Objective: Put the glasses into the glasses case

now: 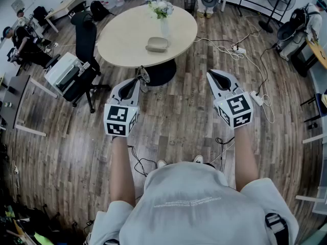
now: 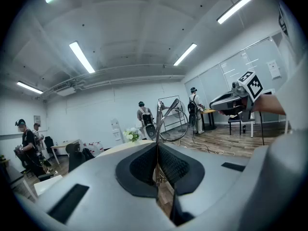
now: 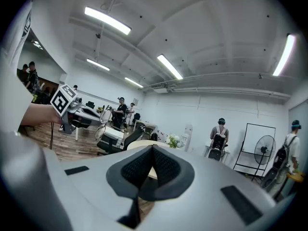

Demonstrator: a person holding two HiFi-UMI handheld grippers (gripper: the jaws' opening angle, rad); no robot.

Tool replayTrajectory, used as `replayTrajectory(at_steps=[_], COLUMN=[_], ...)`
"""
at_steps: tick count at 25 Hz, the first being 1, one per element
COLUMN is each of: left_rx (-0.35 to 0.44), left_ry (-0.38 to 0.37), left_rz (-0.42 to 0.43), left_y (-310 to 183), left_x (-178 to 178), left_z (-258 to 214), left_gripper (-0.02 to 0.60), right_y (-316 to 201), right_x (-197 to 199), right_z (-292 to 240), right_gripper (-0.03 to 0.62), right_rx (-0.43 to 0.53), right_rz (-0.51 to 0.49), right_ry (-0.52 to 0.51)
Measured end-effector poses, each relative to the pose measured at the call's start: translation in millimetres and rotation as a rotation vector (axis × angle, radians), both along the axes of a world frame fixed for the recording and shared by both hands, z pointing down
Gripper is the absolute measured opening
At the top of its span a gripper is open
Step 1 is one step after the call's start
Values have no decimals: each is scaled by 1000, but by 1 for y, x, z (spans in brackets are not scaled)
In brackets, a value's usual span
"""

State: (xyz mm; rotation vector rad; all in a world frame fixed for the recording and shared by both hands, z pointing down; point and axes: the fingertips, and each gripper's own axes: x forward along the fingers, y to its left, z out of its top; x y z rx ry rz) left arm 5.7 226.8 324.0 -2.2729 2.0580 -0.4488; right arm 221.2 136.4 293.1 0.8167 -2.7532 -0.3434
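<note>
**Glasses in hand, case not yet reached**

Your left gripper [image 1: 136,80] is clenched on the glasses [image 1: 143,78], pinching the thin frame. It holds them in the air over the floor, short of the round table [image 1: 122,45]. Your right gripper [image 1: 210,74] has its jaws pressed together on nothing. The glasses case [image 1: 157,44] lies mid-table, well apart from both grippers, and looks closed from here. I judge this to be the carrying step. Next you likely need to close in on the table and open the case with the free gripper. The glasses are wire-thin with clear lenses and stand up from the jaws, so they probably bend easily.
</note>
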Motion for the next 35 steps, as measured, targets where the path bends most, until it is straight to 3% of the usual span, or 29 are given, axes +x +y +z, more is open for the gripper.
replayTrajectory(at_steps=[9, 23, 30, 35], left_rx=[-4, -35, -47, -75], left_ry=[5, 40, 38, 31], left_rz=[18, 62, 58, 39], left_y=[12, 30, 7, -32], left_x=[-18, -88, -107, -116], left_z=[5, 32, 34, 46], left_gripper=[17, 17, 17, 17], right_y=[13, 45, 18, -29], right_x=[-11, -64, -84, -97], right_z=[1, 23, 20, 31], right_gripper=[2, 2, 2, 2], right_rx=[-44, -61, -53, -61], right_rz=[27, 111, 114, 91], right_ry=[-68, -36, -27, -28])
